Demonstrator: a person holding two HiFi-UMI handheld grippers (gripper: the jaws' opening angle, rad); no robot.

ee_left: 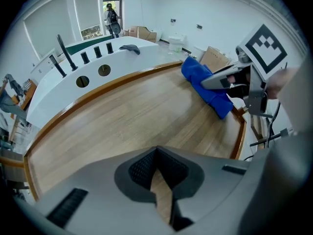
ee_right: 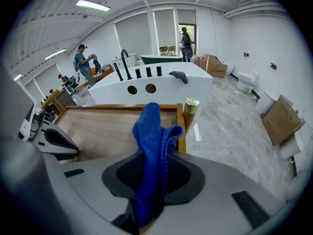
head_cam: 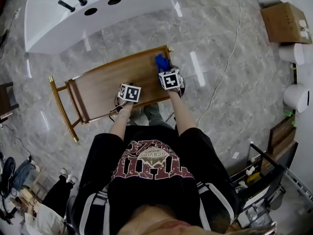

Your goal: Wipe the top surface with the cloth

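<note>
The cloth (ee_right: pixel 149 131) looks napped, the top surface (ee_left: pixel 127 126) smooth wood, the floor (head_cam: pixel 220 43) glossy.

cloth (head_cam: pixel 162 61) on table (head_cam: pixel 102 89) right end | bathtub (head_cam: pixel 58 23) behind table

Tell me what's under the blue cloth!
The wooden cart top lies under the blue cloth, which the right gripper's jaws pinch. The wood right beneath the cloth is covered, so I cannot see it.

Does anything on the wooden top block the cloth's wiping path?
Nothing visible. The right gripper holds the blue cloth at the right end of the wooden top; the rest is bare, with the left gripper over its near edge.
</note>
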